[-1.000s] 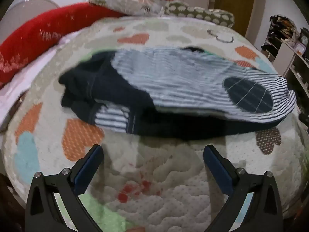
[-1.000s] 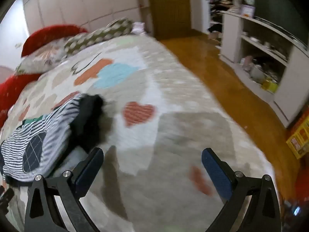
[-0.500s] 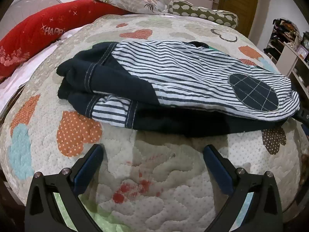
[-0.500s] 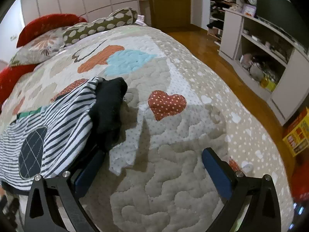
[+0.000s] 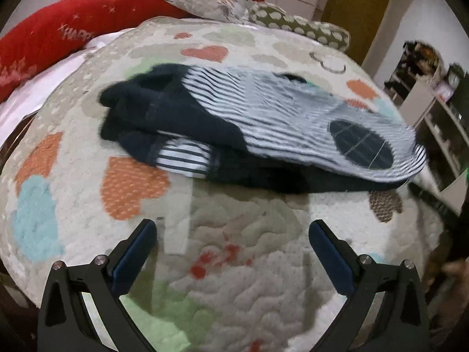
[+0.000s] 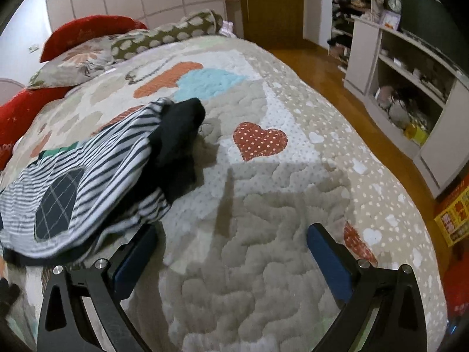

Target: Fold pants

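The pants are navy with white-and-navy striped panels and an oval checked knee patch. They lie bunched in a flat heap across the quilted bed. My left gripper is open and empty, over bare quilt just short of the heap's near edge. In the right wrist view the pants lie at the left. My right gripper is open and empty, with its left finger close beside the heap's striped edge.
The bed quilt has heart patches. Red and patterned pillows line the head of the bed. A wooden floor and open white shelves lie to the right of the bed.
Both grippers stay open and empty. The left view has shifted and blurred, with the heap a little farther off. The right gripper has moved slightly closer to the heap's edge.
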The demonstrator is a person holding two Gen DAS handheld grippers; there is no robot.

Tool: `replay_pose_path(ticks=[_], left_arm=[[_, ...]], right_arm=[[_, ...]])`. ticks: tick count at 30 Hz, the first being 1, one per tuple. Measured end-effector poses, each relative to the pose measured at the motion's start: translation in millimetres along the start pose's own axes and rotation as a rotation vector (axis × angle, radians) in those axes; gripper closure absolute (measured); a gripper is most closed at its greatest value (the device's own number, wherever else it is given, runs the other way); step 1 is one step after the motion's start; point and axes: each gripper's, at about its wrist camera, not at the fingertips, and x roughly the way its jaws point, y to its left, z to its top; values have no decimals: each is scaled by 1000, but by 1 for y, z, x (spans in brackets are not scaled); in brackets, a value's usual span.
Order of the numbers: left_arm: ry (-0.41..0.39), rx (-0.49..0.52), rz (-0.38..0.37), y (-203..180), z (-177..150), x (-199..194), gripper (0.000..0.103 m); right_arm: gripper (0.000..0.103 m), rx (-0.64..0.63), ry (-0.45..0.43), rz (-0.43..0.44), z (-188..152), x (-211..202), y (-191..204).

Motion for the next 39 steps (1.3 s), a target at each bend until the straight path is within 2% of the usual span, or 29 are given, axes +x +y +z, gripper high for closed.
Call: replay_pose_path(ticks=[4,6,7,8,9,10,12,16,18,21,25,28,30,31,32,33,34,36,39], left_arm=[[-50,-58,-24,21,12,-27,1],[-59,-100,-57,32,21,-35,7],[-46,-127,-90,38,28,-35,10],[-28,-145,-115,41,33,-32,19],[-5,-162,-141,44,38,-28,27],[23,-180,-173,46,43,-23,29],[69,-209,-226,47,53,-10,29],[124,-225,-254,39,66,12,32],[153,-230,-262,36,70,20,40],[203,-251,-271,33,71,32,47],[213,-288,-287,36,70,35,48],[245,-328,-303,38,74,43,47],[232,-311,-305,35,82,45,49],[225,-299,-292,34,84,45,56],[217,-291,-272,32,87,44,77],[209,-286,-257,31,89,44,87],[205,-291,-266,33,91,44,87],[195,-307,-277,37,92,42,94],[177,-342,-304,43,93,37,95]], right_arm=[[1,-11,-38,-3,-10,-12,2],[8,10,-47,17,-13,-24,-2],[17,30,-52,42,-12,-31,-4],[26,60,-62,99,-11,-39,-9],[30,75,-67,153,-9,-46,-11],[35,82,-71,222,-6,-52,-12],[36,71,-66,341,1,-60,-6],[38,81,7,641,11,-56,13],[40,88,59,732,13,-48,26],[43,112,151,852,14,-34,42],[45,173,258,1015,8,-21,56],[45,203,309,1058,3,-15,66],[45,215,334,1071,2,-12,72],[45,223,344,1077,1,-10,74],[45,231,352,1087,-1,-9,75],[45,244,363,1101,-2,-9,77],[45,253,373,1108,-3,-8,78],[44,249,387,1112,-3,-7,83],[44,246,420,1129,-4,-3,92]])
